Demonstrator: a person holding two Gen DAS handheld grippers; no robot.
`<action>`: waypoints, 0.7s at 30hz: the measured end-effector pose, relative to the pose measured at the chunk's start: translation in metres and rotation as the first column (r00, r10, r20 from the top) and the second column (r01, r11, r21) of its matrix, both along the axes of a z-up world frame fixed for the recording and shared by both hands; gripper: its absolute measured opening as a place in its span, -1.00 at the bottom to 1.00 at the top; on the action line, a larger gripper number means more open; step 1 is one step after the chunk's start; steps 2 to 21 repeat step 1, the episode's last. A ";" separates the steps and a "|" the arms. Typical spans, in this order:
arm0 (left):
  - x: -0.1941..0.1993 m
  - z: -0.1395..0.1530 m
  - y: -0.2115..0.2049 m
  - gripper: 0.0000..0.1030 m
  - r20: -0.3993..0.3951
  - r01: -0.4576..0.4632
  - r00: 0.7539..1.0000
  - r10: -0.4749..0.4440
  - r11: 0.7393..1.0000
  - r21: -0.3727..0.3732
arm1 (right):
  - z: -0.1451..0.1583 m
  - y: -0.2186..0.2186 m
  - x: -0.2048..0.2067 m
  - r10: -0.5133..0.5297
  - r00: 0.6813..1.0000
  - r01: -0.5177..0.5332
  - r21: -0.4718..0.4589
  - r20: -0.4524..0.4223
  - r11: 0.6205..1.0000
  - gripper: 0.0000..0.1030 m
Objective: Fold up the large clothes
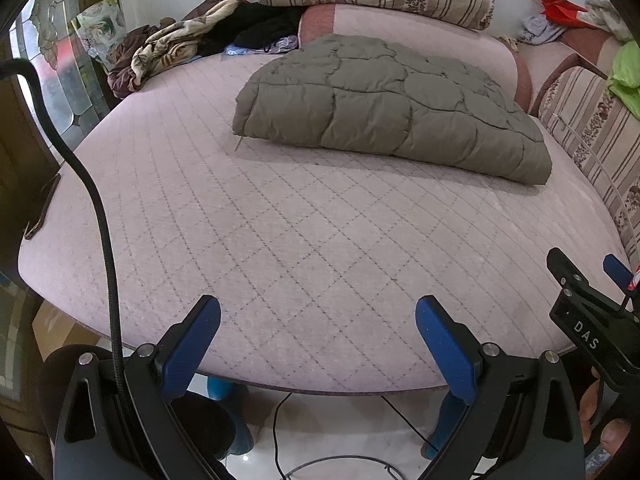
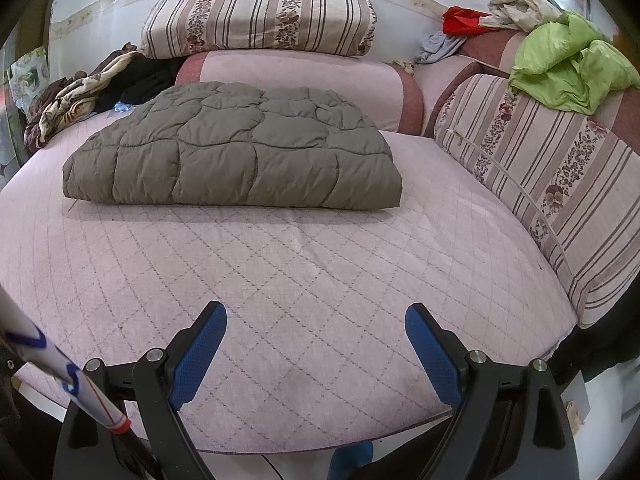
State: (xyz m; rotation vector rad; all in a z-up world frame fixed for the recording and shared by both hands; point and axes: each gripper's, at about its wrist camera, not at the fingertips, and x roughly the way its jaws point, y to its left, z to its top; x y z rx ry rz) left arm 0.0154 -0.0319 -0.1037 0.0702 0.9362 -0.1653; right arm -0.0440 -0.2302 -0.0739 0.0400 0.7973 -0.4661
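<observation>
A grey-brown quilted padded garment (image 1: 384, 108) lies folded into a thick flat bundle on the pink quilted sofa seat (image 1: 280, 240), towards the back. It also shows in the right wrist view (image 2: 236, 152). My left gripper (image 1: 318, 312) is open and empty, hovering over the seat's front edge, well short of the garment. My right gripper (image 2: 316, 320) is open and empty, also over the front of the seat (image 2: 320, 280). The right gripper shows at the right edge of the left wrist view (image 1: 588, 280).
Striped floral cushions (image 2: 256, 16) stand along the back and the right side (image 2: 560, 184). A heap of brown and black clothes (image 1: 176, 44) lies at the back left. Green cloth (image 2: 568, 68), red cloth (image 2: 460, 20) and other garments sit on the right armrest. Cables (image 1: 280, 432) lie on the floor below.
</observation>
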 end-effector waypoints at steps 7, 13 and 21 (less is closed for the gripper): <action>0.001 0.002 0.002 0.89 0.007 -0.006 1.000 0.006 1.000 0.001 | 0.000 0.000 0.001 0.004 1.000 -0.004 0.002 -0.006 1.000 0.82; 0.001 0.002 0.002 0.89 0.007 -0.006 1.000 0.006 1.000 0.001 | 0.000 0.000 0.001 0.004 1.000 -0.004 0.002 -0.006 1.000 0.82; 0.001 0.002 0.002 0.89 0.007 -0.006 1.000 0.006 1.000 0.001 | 0.000 0.000 0.001 0.004 1.000 -0.004 0.002 -0.006 1.000 0.82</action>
